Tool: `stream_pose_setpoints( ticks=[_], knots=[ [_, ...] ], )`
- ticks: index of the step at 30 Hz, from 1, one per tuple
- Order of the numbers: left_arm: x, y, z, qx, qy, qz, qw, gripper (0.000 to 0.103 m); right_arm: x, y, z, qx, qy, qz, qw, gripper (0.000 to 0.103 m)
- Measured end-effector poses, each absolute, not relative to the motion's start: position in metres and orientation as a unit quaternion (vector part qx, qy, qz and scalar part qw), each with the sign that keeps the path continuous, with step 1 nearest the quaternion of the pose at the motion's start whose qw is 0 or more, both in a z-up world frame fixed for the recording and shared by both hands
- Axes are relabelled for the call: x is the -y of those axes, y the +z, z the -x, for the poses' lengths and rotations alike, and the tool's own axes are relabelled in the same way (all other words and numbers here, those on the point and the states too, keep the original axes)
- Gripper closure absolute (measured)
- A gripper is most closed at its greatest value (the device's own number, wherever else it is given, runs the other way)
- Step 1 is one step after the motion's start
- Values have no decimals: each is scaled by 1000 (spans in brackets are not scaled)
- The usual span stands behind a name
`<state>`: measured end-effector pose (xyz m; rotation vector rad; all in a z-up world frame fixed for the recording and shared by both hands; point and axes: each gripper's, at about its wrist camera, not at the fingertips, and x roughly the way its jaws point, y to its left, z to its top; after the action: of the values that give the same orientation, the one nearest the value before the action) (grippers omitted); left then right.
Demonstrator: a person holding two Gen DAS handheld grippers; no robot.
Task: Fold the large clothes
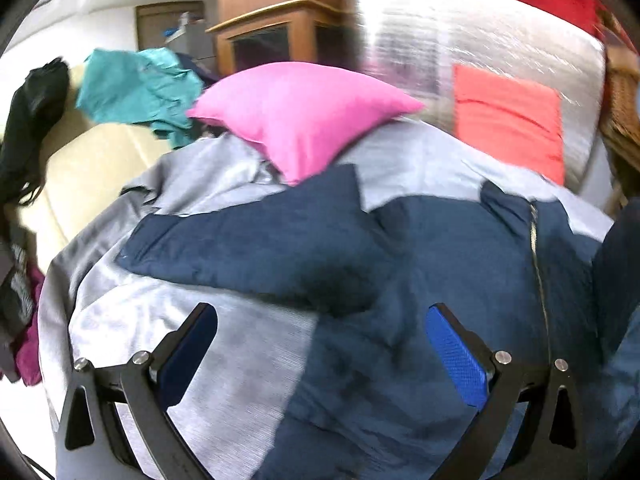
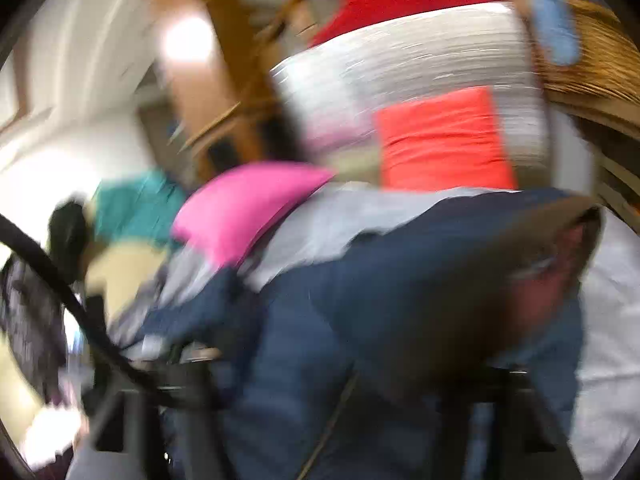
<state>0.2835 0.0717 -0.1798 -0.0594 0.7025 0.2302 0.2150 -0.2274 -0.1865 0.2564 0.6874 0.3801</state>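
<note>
Left gripper (image 1: 320, 344) agape over navy jacket (image 1: 360, 248) — no legible labels.

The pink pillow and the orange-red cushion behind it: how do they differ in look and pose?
The pink pillow is plump with pointed corners and rests on the grey cover. The orange-red cushion looks flat and squarish and stands against the silver padded surface. Both are plain, single-coloured fabric.

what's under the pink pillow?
The pink pillow lies on the grey sheet, its near corner overlapping the navy jacket. Whatever else sits beneath the pillow is covered.
</note>
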Motion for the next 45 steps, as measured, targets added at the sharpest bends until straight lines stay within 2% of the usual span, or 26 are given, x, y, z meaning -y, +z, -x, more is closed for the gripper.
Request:
stream_pose_setpoints(
  ticks=[4,6,9,12,13,14,16,17,22,25,27,45],
  knots=[
    [-89,-180,-287,-348,119,68,927,0,210,-195,-205,-356,213,-52,909,23],
    [-89,-182,-289,-356,112,79,924,0,219,-195,-201,-360,205,-55,908,23],
    [-79,-182,-288,-356,101,74,926,0,260,-197,-199,-372,172,-130,903,22],
    [-63,-183,-290,-354,90,55,929,0,314,-216,-213,-404,105,-249,874,22],
    [-59,-185,-292,-357,86,51,929,0,328,-227,-217,-413,87,-279,862,25],
    [-55,-186,-295,-360,84,49,928,0,341,-238,-220,-422,69,-303,852,34],
    [-47,-190,-300,-365,77,44,927,0,357,-255,-228,-444,28,-319,837,43],
    [-42,-191,-302,-365,76,38,927,0,362,-260,-229,-451,8,-320,833,43],
    [-17,-194,-309,-355,80,-2,932,0,343,-285,-250,-501,-63,-225,834,43],
    [-7,-194,-307,-357,58,2,932,0,306,-291,-257,-515,-100,-109,845,43],
    [0,-192,-304,-351,46,-4,935,0,292,-289,-255,-516,-106,-73,847,43],
    [7,-198,-307,-350,45,-2,936,0,255,-244,-237,-425,-136,-12,895,43]
  ],
)
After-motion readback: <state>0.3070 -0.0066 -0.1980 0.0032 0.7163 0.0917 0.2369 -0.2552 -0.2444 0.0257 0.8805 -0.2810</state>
